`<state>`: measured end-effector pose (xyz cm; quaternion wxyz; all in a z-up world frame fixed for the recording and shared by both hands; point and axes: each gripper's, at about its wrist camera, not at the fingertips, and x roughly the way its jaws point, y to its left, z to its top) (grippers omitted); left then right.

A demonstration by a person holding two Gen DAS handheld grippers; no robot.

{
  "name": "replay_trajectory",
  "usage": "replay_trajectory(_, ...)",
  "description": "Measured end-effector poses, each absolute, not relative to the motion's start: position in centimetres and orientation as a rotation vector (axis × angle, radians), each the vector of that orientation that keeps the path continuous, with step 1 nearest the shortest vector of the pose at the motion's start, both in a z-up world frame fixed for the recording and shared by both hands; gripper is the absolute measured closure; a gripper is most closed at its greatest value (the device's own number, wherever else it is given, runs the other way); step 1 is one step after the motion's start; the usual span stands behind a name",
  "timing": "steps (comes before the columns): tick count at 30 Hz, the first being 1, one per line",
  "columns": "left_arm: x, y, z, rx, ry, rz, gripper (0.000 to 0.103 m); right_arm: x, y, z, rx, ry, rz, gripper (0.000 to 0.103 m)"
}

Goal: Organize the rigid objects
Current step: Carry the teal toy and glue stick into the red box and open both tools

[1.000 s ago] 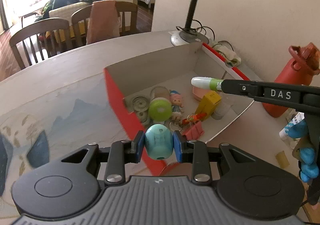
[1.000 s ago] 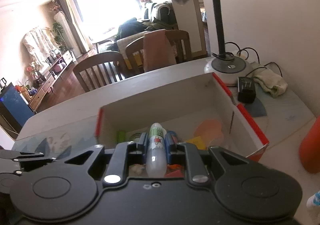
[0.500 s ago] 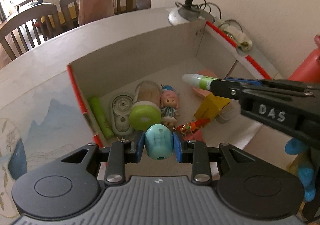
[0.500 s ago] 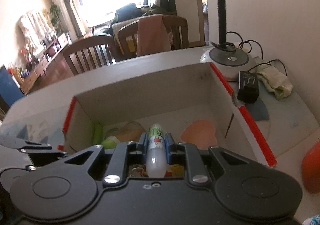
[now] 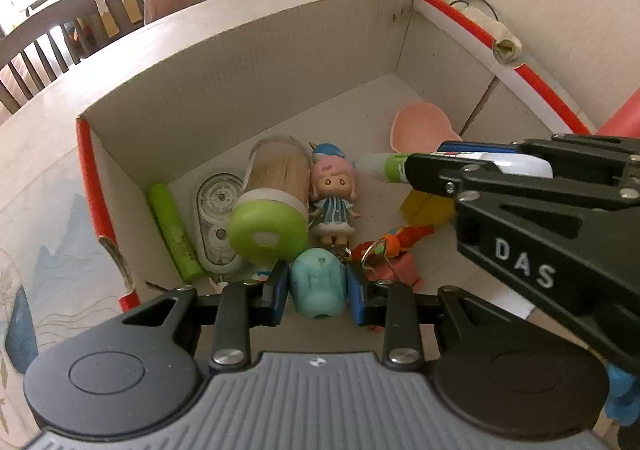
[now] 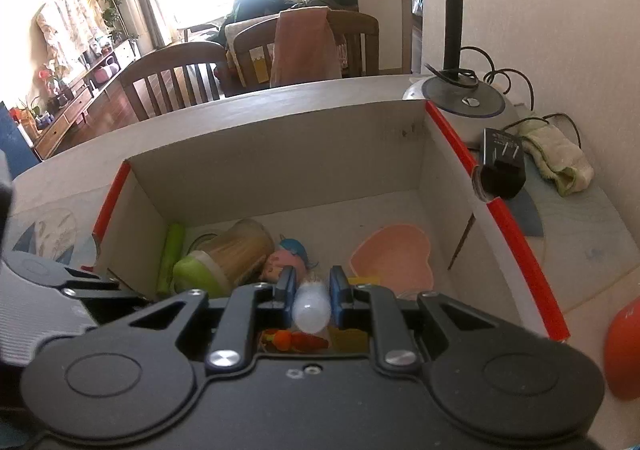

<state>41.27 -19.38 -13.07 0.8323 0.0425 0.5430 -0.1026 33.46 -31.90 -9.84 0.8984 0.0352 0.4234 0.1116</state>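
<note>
My left gripper (image 5: pixel 318 286) is shut on a teal egg-shaped toy (image 5: pixel 318 282) and holds it over the near part of a red-edged cardboard box (image 5: pixel 256 54). My right gripper (image 6: pixel 312 292) is shut on a small white bottle with a green label (image 6: pixel 311 308), tilted down into the same box (image 6: pixel 280 146); the bottle also shows in the left wrist view (image 5: pixel 386 166). The box holds a toothpick jar with a green lid (image 5: pixel 272 210), a pink-haired doll (image 5: pixel 332 194), a green marker (image 5: pixel 172 230), a correction tape (image 5: pixel 216 222), a pink heart dish (image 5: pixel 422 126) and a yellow block (image 5: pixel 426 208).
A lamp base (image 6: pixel 464 106), a black charger (image 6: pixel 502 166) and a rolled cloth (image 6: pixel 560 162) lie behind and right of the box. An orange-red bottle (image 6: pixel 626 350) stands at the right. Wooden chairs (image 6: pixel 176 78) stand past the table's far edge.
Both grippers have moved forward and down over the box, still holding their objects. The right gripper's bottle now points steeply down into the box.
</note>
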Motion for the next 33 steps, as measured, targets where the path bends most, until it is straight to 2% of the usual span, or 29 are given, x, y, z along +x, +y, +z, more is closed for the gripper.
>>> replay_trajectory(8, 41.6, -19.7, -14.1, 0.12, 1.202, -0.213, 0.073, 33.6, -32.4, -9.6, 0.122, 0.91, 0.231, 0.079)
replay_trajectory(14, 41.4, -19.8, -13.8, 0.129, 1.204, -0.207, 0.073, 33.2, -32.7, -9.2, 0.149, 0.915, 0.224, 0.069)
replay_trajectory(27, 39.3, -19.1, -11.4, 0.083, 1.131, -0.235, 0.072, 30.5, -32.7, -7.4, 0.168, 0.884, 0.203, 0.06)
replay_trajectory(33, 37.7, -18.2, -9.7, 0.097, 1.065, -0.249, 0.072, 28.8, -32.6, -6.1, 0.182, 0.847, 0.203, 0.05)
